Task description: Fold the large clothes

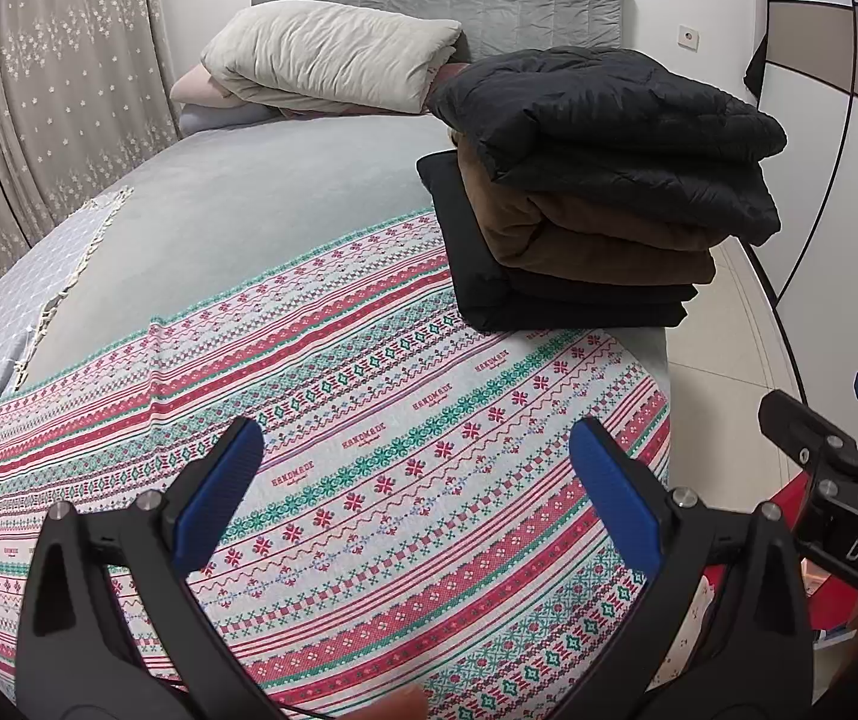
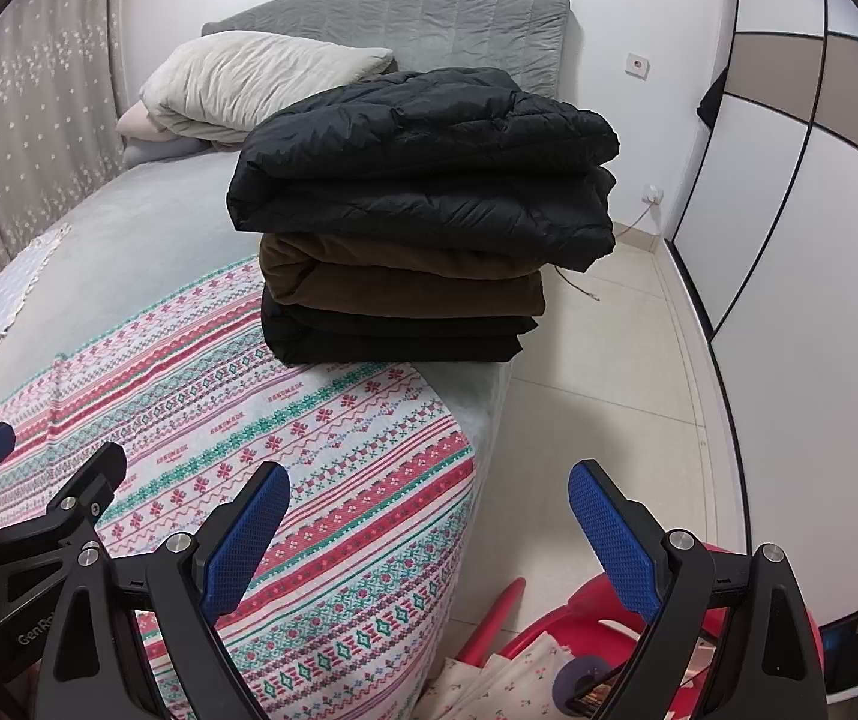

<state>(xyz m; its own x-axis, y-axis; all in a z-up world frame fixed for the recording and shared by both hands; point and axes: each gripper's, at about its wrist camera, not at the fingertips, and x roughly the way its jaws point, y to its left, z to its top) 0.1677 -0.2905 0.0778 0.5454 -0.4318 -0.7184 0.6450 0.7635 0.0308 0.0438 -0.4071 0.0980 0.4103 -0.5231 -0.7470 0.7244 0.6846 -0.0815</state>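
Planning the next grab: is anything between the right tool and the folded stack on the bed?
Nothing visible. The right tool, jaws open, faces the folded stack across bare patterned blanket and floor.

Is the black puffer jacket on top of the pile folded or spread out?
Folded. The black puffer jacket lies doubled over, atop the brown garment, its layered edges showing.

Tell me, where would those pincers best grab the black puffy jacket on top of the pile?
Probably at the black puffy jacket's near folded edge, coming from the foot of the bed. Its rounded double fold bulges toward both open grippers, left gripper and right gripper, above the brown garment, so fingers could close on it.
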